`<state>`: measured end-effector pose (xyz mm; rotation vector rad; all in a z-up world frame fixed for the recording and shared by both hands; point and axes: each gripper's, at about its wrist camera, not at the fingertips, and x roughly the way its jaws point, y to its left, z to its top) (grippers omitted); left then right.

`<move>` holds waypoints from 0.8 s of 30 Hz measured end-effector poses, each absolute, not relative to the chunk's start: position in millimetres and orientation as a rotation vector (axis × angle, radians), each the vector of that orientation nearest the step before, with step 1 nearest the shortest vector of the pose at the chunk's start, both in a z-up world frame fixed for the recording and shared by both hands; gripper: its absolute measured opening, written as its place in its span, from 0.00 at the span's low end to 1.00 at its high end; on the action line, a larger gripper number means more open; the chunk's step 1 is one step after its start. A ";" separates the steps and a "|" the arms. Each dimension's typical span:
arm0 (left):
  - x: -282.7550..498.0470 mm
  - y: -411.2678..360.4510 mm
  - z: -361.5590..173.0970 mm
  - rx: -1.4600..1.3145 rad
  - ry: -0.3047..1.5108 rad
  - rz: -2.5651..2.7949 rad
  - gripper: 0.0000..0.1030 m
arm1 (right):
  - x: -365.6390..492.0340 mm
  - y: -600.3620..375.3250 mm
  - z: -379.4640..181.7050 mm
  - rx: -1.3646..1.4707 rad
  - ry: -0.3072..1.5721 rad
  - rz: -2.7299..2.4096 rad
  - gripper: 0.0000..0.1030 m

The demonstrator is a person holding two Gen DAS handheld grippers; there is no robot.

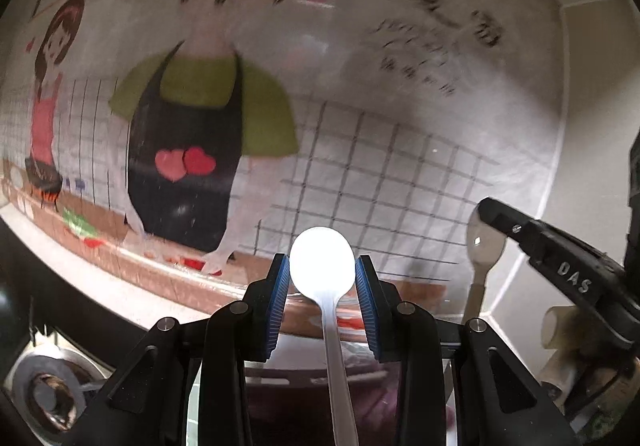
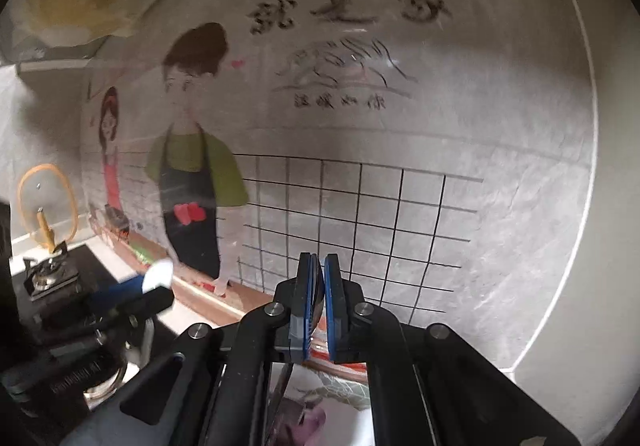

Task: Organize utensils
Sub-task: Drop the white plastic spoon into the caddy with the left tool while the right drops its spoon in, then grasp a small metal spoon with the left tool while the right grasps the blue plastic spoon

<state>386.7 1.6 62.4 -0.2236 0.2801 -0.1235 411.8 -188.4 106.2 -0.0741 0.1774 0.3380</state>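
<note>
White spoon (image 1: 322, 260): smooth plastic, glossy. 2nd spoon (image 1: 482, 246): shiny metal. Gripper pads (image 1: 280, 298): blue ribbed, rubbery-looking; wall poster (image 2: 360, 126) looks like wrinkled, matt paper.

Both held up near level, the left tool (image 1: 322, 272) stands part-open, the right tool (image 2: 320, 298) nearly closed.
</note>
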 end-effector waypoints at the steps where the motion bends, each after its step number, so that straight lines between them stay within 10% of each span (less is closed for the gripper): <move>1: 389.2 0.7 57.5 -0.222 0.288 -0.118 0.34 | 416.2 -187.3 102.8 -0.075 0.172 0.333 0.05; 14: 402.1 -9.4 -4.9 -0.242 0.485 -0.169 0.35 | 424.1 -192.7 34.1 -0.037 0.463 0.452 0.09; 24: 345.8 20.3 44.1 -0.327 0.467 -0.161 0.50 | 359.2 -227.2 77.5 -0.002 0.462 0.497 0.15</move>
